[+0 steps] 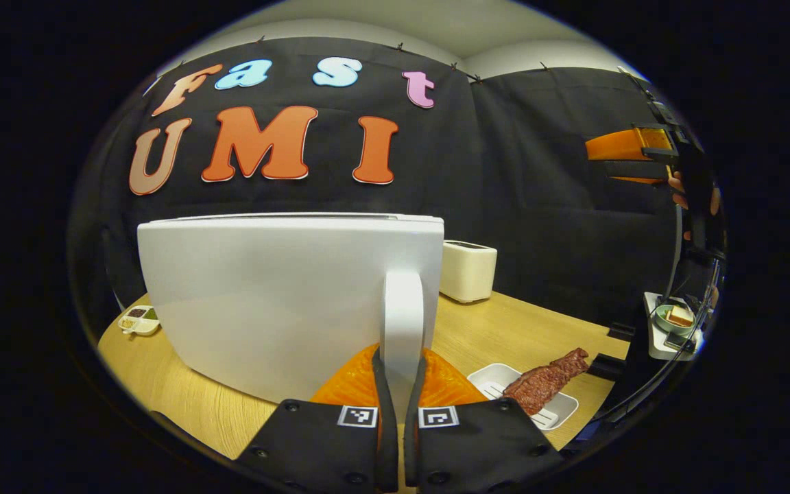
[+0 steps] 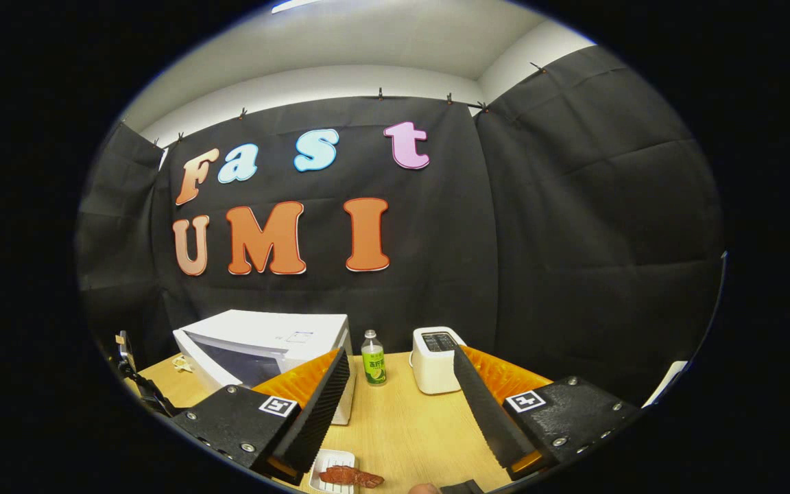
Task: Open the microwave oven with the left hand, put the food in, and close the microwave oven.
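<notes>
Right now the microwave oven (image 1: pixel 285 295), a smooth white box on the pale wooden table (image 1: pixel 505 329), fills my near view because my left gripper (image 1: pixel 398 384) is pinched narrow around its rounded upright handle (image 1: pixel 402 322), ready, I judge, to pull the door. Off to the side, the food (image 1: pixel 546 381), a rough reddish-brown slab, lies across a shallow white tray (image 1: pixel 494 377), within easy reach of my right gripper (image 2: pixel 395 405), held spread wide and empty above it.

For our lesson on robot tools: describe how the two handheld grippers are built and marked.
The left gripper has two black blocks with screws, each bearing a square black-and-white tag, with orange ribbed parts behind. The right gripper has the same blocks, tags and orange parts, plus long ridged fingers.
</notes>
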Motion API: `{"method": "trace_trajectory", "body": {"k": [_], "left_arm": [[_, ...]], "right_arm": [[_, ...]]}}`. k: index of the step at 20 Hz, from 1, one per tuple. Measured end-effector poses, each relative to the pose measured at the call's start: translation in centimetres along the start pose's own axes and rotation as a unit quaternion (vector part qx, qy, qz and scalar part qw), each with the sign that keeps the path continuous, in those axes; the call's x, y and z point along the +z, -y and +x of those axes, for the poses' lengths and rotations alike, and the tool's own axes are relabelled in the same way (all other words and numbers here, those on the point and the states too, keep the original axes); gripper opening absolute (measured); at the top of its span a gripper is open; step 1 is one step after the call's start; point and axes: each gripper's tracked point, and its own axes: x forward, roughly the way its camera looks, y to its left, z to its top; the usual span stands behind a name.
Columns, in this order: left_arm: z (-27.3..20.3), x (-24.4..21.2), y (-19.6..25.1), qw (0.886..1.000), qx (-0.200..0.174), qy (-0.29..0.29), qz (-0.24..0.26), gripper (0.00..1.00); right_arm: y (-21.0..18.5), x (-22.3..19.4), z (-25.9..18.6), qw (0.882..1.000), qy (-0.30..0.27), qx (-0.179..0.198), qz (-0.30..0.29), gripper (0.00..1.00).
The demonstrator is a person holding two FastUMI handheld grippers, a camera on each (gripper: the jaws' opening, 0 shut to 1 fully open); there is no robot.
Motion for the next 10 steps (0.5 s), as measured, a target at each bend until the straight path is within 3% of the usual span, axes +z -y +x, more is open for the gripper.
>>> {"method": "trace_trajectory", "body": {"k": [10], "left_arm": [[-8.7, -0.7, -2.9, 0.999, 0.034, -0.001, 0.003, 0.08]], "right_arm": [[-4.5, -1.0, -1.1, 0.999, -0.009, 0.042, 0.004, 0.95]]}}
